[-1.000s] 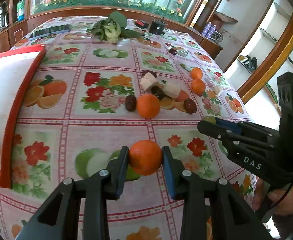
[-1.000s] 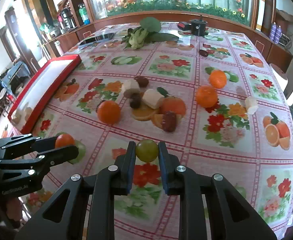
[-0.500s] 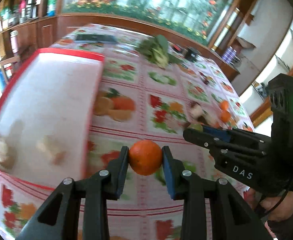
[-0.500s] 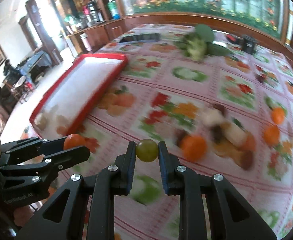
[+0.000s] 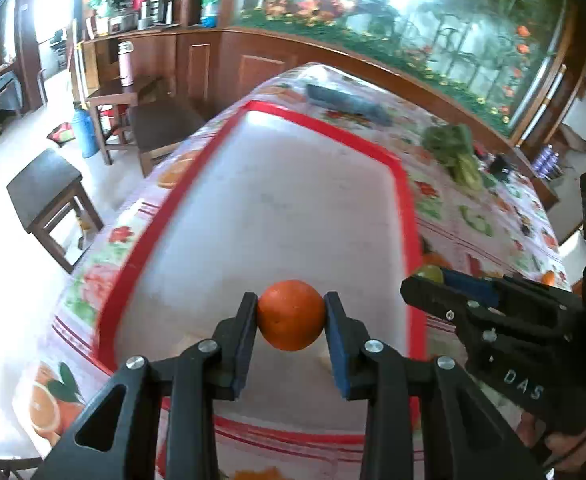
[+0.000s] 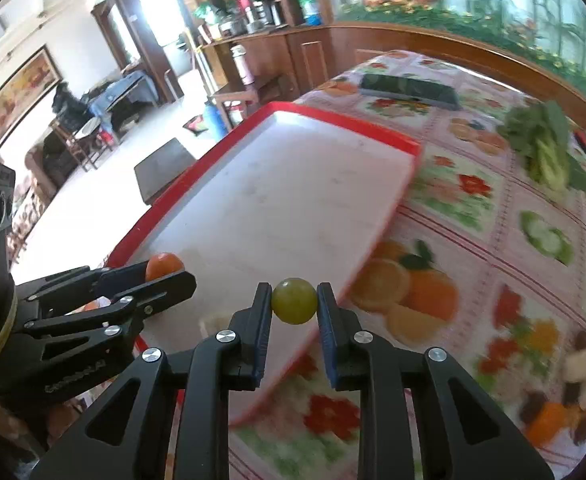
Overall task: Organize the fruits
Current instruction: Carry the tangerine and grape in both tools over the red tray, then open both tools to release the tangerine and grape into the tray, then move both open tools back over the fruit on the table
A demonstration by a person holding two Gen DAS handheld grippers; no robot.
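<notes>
Jaws, left gripper [image 5: 291,316]: closed on an orange [image 5: 291,314], gripped on both sides between the blue pads, held above the near end of the tray [image 5: 407,184].
Jaws, right gripper [image 6: 295,301]: closed on a small green fruit [image 6: 294,301], possibly a grape or lime; blur makes it hard to tell.
Green fruit position: above the tray's near right edge, seen from the right wrist.
Tray: white floor with a red rim, lying on the flowered tablecloth [image 6: 489,264].
Tray contents: a pale lump [image 6: 217,322] at 7 o'clock of the green fruit, too blurred to name.
Leafy greens [image 6: 545,140]: on the cloth at 2 o'clock from the tray.
Loose fruit pile [image 6: 561,392]: at 4 o'clock on the cloth, well apart from the tray.
Dark flat object [image 6: 409,88]: on the cloth just beyond the tray's far end, at 12 o'clock.
</notes>
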